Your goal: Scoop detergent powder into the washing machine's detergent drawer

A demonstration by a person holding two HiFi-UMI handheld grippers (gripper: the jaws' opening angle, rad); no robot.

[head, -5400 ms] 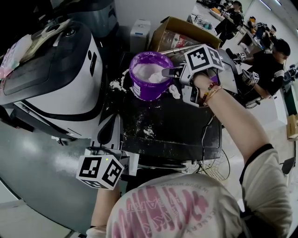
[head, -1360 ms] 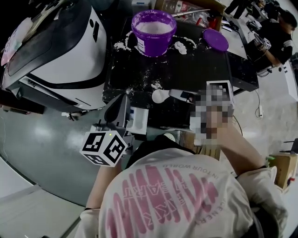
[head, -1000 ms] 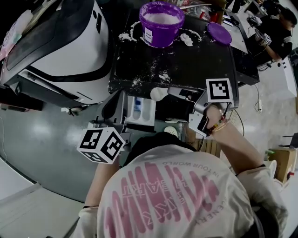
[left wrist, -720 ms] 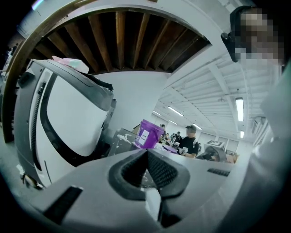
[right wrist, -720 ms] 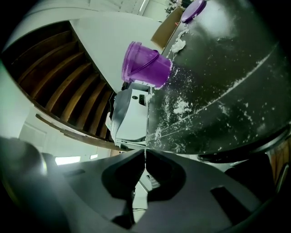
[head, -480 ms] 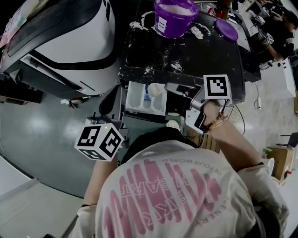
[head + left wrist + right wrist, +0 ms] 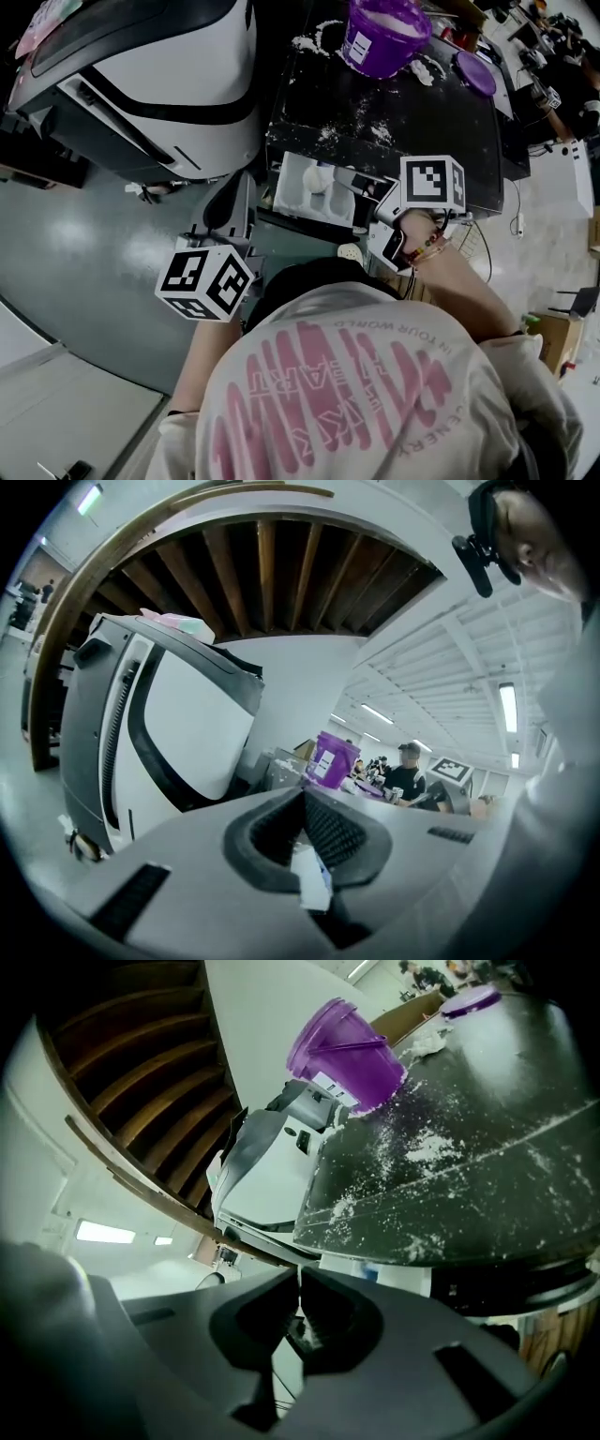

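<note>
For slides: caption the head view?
Right gripper holds a white plastic scoop over the open white detergent drawer, purple powder tub behind.

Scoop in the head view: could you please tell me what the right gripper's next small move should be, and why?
Probably roll the right gripper to tip the scoop. Its jaws are shut on the handle, and the white bowl hangs over the open detergent drawer. Turning it there should drop the powder inside rather than onto the powder-dusted dark top.
</note>
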